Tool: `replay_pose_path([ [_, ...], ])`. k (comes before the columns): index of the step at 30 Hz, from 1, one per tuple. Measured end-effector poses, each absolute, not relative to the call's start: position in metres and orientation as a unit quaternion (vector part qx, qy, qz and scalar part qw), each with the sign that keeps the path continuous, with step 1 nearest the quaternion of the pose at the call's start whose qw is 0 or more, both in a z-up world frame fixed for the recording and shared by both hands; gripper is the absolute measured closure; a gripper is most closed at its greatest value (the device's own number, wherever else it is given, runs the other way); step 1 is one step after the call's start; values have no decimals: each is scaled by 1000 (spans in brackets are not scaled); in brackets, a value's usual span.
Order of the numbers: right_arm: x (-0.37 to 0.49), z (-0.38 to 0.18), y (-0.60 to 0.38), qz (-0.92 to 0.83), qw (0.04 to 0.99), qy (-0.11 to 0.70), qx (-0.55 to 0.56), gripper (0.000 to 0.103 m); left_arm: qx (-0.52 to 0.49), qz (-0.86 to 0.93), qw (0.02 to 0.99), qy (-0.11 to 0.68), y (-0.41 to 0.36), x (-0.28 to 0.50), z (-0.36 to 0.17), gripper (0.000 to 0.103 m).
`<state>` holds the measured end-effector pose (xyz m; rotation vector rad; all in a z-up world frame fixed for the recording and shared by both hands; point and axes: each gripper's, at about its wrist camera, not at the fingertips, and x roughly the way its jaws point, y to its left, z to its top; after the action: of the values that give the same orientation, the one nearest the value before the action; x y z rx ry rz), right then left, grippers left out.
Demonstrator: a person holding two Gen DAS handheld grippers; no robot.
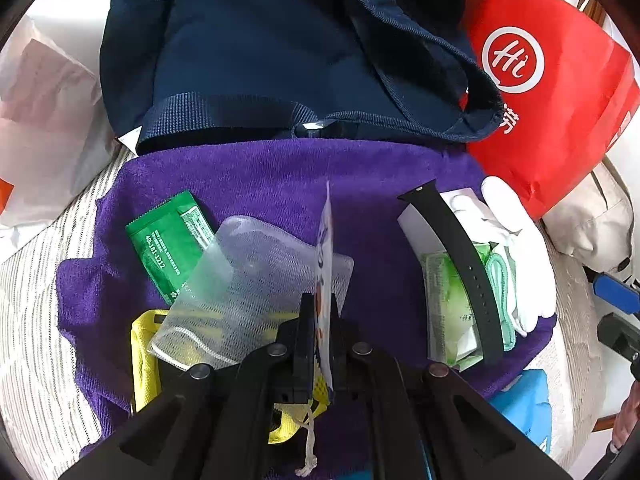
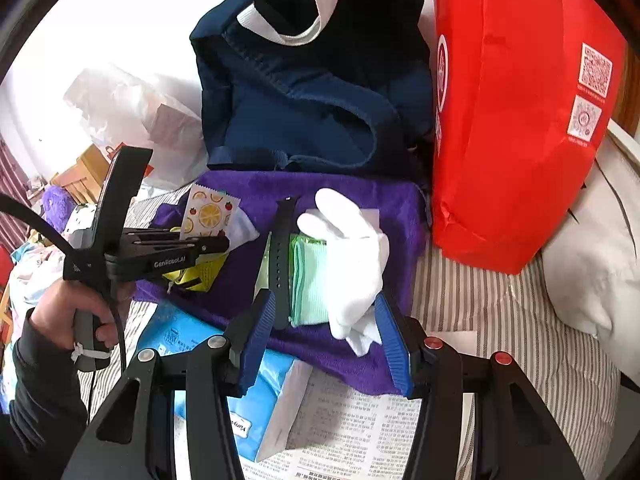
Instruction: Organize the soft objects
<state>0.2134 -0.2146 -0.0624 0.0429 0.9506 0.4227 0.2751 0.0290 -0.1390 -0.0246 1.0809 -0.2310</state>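
Here 1 fruit-print sachet (image 1: 326,256) sits pinched in the left tongs (image 1: 320,320).

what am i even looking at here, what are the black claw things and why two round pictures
The black claws are two hand-held grippers, one in each of a person's hands; no robot arm is involved. Each carries a wide-angle camera looking along its fingers, hence two round pictures.

The left gripper is shut on a thin fruit-print packet; the right camera shows it from the side. The right gripper, with blue pads, stands open, holding nothing, near a white glove.

On a purple towel lie a green sachet, a black watch strap and a clear mesh pouch. Behind stand a navy bag and a red bag.
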Motion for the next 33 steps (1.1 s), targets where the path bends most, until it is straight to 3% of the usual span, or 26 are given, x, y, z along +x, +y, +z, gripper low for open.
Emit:
replay_pose_path([
  [3, 212, -65, -216, 201, 865, 458, 25, 51, -9, -109, 850, 515, 28, 276, -140, 98],
  [11, 202, -66, -219, 200, 863, 462, 27, 51, 6, -94, 850, 518, 26, 270, -134, 81],
  [15, 198, -62, -218, 195, 865, 462, 25, 51, 18, -84, 850, 520, 25, 263, -130, 64],
  [16, 196, -60, -218, 193, 866, 461, 24, 51, 20, -82, 851, 519, 24, 261, -129, 55],
  [22, 187, -52, -218, 183, 872, 454, 23, 43, 41, -46, 852, 520, 27, 244, -122, 36],
  [28, 178, -45, -216, 169, 875, 454, 20, 32, 43, -27, 854, 517, 43, 226, -111, 25],
  [33, 171, -41, -214, 167, 874, 455, 25, 29, 41, -18, 856, 515, 47, 219, -110, 23],
])
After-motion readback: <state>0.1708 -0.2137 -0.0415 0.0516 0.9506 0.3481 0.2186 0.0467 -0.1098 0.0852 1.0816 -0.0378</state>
